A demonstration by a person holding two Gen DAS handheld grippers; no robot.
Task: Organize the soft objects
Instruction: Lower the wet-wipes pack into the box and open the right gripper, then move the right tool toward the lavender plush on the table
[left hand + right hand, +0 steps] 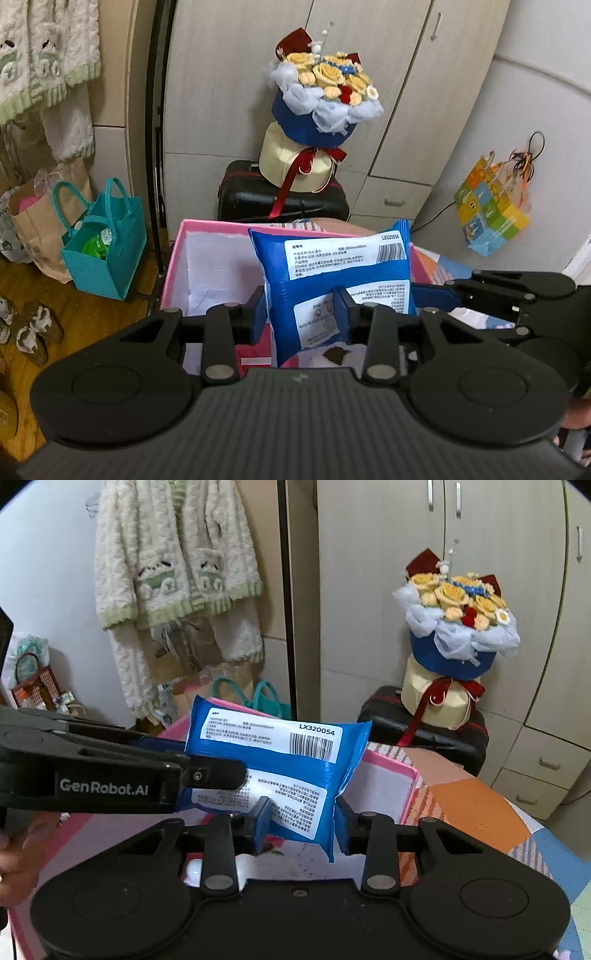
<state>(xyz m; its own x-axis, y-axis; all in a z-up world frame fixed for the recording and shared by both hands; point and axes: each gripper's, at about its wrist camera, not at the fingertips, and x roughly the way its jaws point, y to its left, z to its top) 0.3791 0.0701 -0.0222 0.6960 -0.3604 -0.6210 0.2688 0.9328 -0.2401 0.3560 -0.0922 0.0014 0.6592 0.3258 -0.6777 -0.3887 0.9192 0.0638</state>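
A blue soft pack with white printed labels hangs above an open pink box with a white inside. My left gripper is shut on the pack's lower part, one blue pad on each side. The right gripper reaches in from the right and meets the pack's right edge. In the right wrist view the pack sits between the pads of my right gripper, which press its lower corner. There the left gripper comes in from the left, over the pink box.
Behind the box a flower bouquet stands on a cream box on a black suitcase. A teal bag and paper bag sit on the floor at left. A fluffy garment hangs at the wall. A patchwork cover lies under the box.
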